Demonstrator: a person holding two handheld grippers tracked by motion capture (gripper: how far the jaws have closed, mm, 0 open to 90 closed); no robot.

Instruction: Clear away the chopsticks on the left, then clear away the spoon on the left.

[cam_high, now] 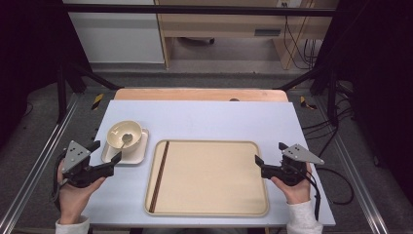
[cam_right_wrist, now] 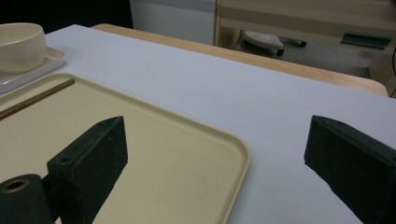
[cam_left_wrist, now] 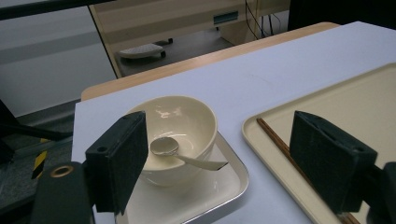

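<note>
Both my claws spread wide and holding nothing, bowl and spoon just ahead of the left one.

Nearest me, my left claw (cam_high: 108, 153) hangs with jaws wide apart beside the small white tray (cam_high: 137, 156); the right claw (cam_high: 269, 156) gapes too, over the big tan tray's (cam_high: 209, 209) right rim. On that tray's left side lie brown chopsticks (cam_high: 159, 174). Beyond my left claw, the cream bowl (cam_left_wrist: 187, 123) stands upright on the small tray, spoon (cam_left_wrist: 180, 153) resting inside. All sit on the pale desk (cam_high: 219, 119). I can read no writing anywhere.
</note>
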